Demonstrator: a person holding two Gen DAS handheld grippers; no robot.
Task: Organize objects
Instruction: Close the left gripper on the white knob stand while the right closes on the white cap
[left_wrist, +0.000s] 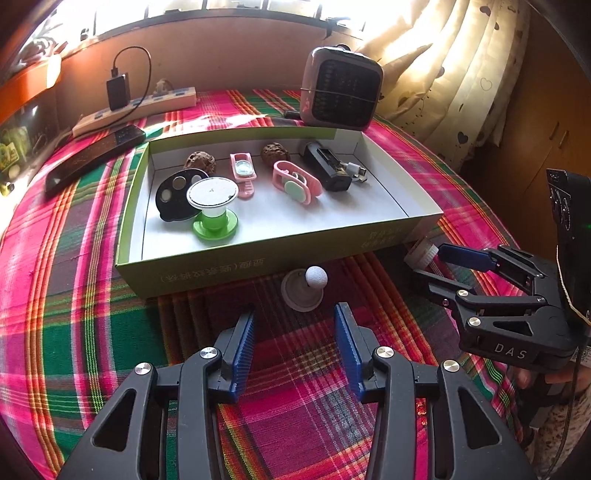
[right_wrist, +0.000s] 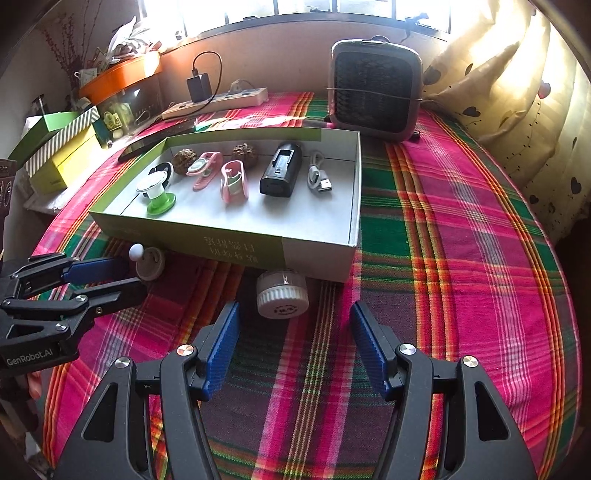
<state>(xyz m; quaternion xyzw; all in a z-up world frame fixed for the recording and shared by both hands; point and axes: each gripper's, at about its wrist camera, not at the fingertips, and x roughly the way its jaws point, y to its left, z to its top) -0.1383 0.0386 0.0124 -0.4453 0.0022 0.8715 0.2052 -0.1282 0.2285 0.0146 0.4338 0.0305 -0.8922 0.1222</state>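
A plaid cloth (left_wrist: 74, 332) in pink, green and orange covers the tabletop from the bottom edge of both views to the back wall. Low in the left view, the left gripper (left_wrist: 294, 349) has its blue fingers (left_wrist: 243, 354) wide apart and empty. Just above them a small knob (left_wrist: 304, 288), a grey disc with a white ball on top, stands before the tray (left_wrist: 258, 258). Low in the right view, the right gripper (right_wrist: 293, 345) is also wide and empty, with a white ribbed cap (right_wrist: 282, 299) above it, touching the tray's front wall. Inside the white-lined green tray lie a spool (left_wrist: 213, 206), two pink clips, two walnuts, a black charger (right_wrist: 280, 170) and a cable (right_wrist: 318, 177). Beyond it stand a heater (right_wrist: 375, 90), a power strip (left_wrist: 136, 107) and cream curtains (right_wrist: 517, 110) under a bright window.
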